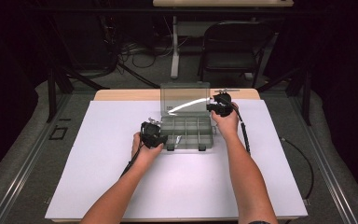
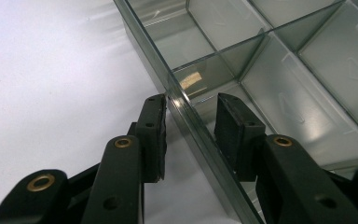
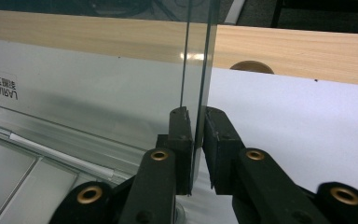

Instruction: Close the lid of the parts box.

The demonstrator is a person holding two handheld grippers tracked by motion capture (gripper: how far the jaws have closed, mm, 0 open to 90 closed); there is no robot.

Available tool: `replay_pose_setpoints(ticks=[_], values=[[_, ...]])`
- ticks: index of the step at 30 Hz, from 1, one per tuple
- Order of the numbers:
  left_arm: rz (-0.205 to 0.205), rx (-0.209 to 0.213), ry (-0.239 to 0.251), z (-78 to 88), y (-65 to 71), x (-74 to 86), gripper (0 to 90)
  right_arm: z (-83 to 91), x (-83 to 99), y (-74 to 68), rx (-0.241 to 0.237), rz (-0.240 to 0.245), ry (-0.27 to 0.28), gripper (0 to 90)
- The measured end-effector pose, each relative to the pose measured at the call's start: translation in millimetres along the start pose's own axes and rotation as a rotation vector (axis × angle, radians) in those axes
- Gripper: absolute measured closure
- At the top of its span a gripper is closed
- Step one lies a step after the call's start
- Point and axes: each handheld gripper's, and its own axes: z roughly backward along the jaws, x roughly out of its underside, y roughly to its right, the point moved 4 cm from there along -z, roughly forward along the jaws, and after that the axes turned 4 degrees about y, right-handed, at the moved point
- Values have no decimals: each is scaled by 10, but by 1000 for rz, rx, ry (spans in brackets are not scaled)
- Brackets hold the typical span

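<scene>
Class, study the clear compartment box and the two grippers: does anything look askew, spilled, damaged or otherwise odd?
Nothing stands out. The compartment box sits square on the white table cover, lid upright, compartments empty, no cracks visible. The left gripper straddles its side wall; the right gripper clamps the lid's edge.

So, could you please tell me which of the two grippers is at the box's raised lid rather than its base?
The right gripper: its jaws straddle the side edge of the upright clear lid, while the left gripper straddles the compartment tray's wall.
</scene>
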Motion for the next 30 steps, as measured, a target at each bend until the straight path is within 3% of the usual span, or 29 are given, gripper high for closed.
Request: replay_pose_setpoints(ticks=[12, 30], values=[[1, 1, -1, 1, 0, 1, 632, 21, 41, 16, 5, -2, 34, 857], [4, -2, 4, 1, 0, 2, 635, 33, 51, 8, 13, 8, 39, 859]])
